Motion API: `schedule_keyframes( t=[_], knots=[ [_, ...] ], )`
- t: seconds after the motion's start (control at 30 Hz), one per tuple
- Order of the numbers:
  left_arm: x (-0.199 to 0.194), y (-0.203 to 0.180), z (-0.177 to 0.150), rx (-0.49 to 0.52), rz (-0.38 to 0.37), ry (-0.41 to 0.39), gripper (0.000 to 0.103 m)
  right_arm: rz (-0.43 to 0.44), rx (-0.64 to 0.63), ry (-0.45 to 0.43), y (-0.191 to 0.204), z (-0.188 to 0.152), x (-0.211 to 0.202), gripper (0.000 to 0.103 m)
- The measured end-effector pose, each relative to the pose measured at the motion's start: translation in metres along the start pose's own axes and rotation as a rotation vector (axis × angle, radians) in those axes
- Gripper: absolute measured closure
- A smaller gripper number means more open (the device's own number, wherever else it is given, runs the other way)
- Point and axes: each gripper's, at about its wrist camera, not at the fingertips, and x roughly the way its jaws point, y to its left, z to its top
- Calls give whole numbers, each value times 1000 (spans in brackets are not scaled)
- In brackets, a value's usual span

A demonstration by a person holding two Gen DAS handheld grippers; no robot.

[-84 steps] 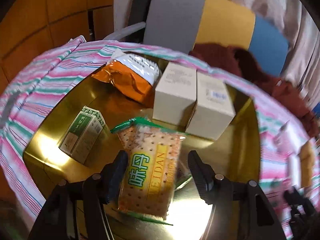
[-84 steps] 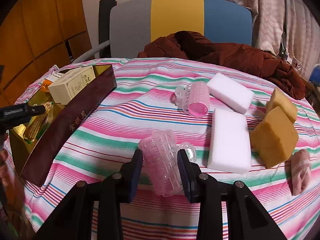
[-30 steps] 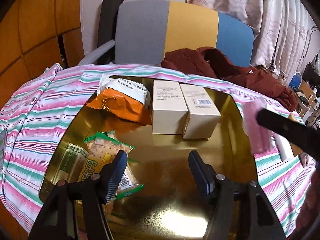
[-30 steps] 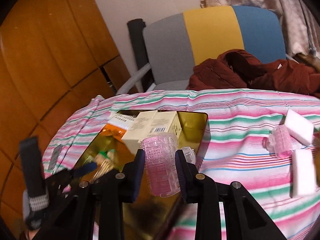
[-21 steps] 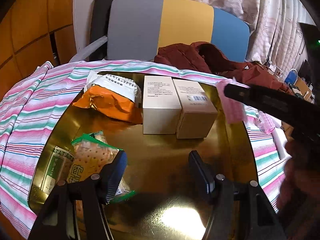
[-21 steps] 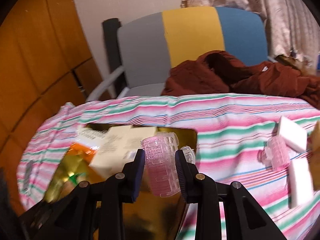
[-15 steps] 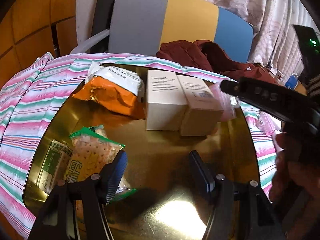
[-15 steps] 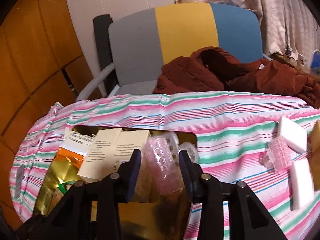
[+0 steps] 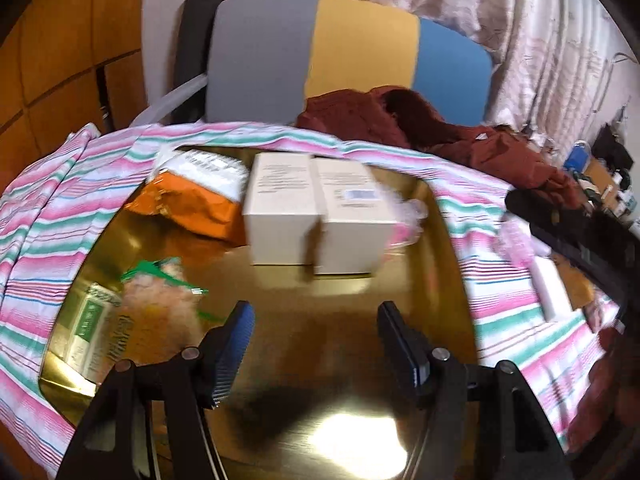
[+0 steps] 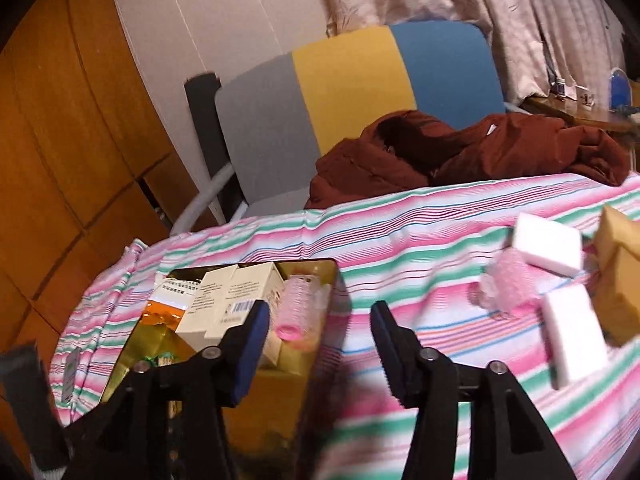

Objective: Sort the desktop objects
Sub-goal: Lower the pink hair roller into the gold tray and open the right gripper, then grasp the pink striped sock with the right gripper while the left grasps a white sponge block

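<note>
A gold tray (image 9: 328, 340) (image 10: 320, 270) holds two beige boxes (image 9: 312, 216) (image 10: 228, 300), an orange snack bag (image 9: 188, 204), a cracker packet (image 9: 160, 312) and a green carton (image 9: 90, 328). A pink hair roller (image 10: 298, 304) (image 9: 404, 220) lies in the tray against the right box. My right gripper (image 10: 316, 344) is open and empty above the tray's right edge. My left gripper (image 9: 316, 344) is open and empty over the tray's near part. A second pink roller (image 10: 508, 284), white sponges (image 10: 546, 244) and yellow sponges (image 10: 620, 276) lie on the striped cloth to the right.
The striped tablecloth (image 10: 400, 224) covers the table. A grey, yellow and blue chair (image 9: 320, 56) with a dark red jacket (image 9: 400, 120) stands behind it. A wooden wall (image 10: 60, 140) is at the left. The right gripper's body (image 9: 580, 236) shows at the right of the left wrist view.
My right gripper carried the pink roller over the tray, opened and let it go; the roller now lies beside the boxes. The left gripper stayed open over the tray.
</note>
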Motion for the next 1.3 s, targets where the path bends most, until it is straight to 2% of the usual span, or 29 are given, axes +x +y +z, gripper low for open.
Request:
schedule_keyframes(
  t=[0.17, 0.33, 0.53, 0.9, 1.07, 1.13, 1.3],
  knots=[
    [-8, -36, -2, 62, -18, -32, 38, -57, -11, -19, -39, -28, -31, 43],
    [-8, -76, -5, 121, -52, -12, 38, -146, 10, -9, -88, -51, -55, 43],
    [-4, -132, -15, 212, -96, 17, 38, -228, 78, -27, -145, -63, -84, 43],
    [30, -243, -20, 368, -204, 72, 38, -381, 210, -61, -235, -71, -126, 43],
    [58, -282, -19, 387, -261, 140, 38, -441, 230, -59, -270, -68, -135, 41],
    [72, -294, -18, 375, -261, 178, 38, -461, 204, -35, -282, -63, -129, 40],
    [86, -310, -19, 408, -211, 178, 38, -482, 148, -4, -300, -50, -115, 40]
  ],
)
